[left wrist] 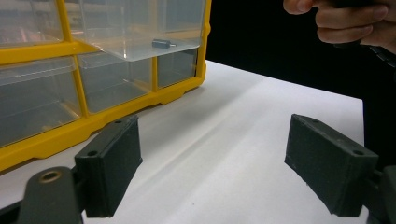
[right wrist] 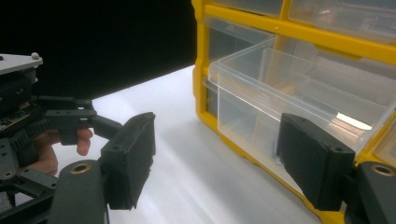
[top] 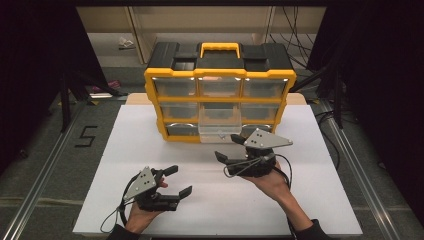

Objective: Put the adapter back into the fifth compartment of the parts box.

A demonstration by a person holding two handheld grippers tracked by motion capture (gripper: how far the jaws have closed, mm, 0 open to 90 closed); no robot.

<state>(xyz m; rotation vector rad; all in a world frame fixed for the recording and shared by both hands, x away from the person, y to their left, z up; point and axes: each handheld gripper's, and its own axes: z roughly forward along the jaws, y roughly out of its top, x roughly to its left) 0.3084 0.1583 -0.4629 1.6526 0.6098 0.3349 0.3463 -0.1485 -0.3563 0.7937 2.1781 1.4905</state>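
Note:
A yellow and black organizer (top: 220, 75) with clear drawers stands at the back of the white table. One middle drawer (top: 218, 125) is pulled out, and a small dark part (left wrist: 162, 44) lies on its floor. My right gripper (top: 227, 147) hovers open just in front of that drawer (right wrist: 289, 93). Its jaws are wide apart with nothing between them (right wrist: 219, 158), and the far jaw is close to the drawer's front corner. My left gripper (top: 179, 180) rests open near the table's front left, empty (left wrist: 215, 163).
The white board (top: 150, 150) is bare in front of the organizer. Its front edge runs just behind the wrists. Dark floor, metal rails and cables surround the table. In the right gripper view the left hand (right wrist: 44, 156) shows at the far left.

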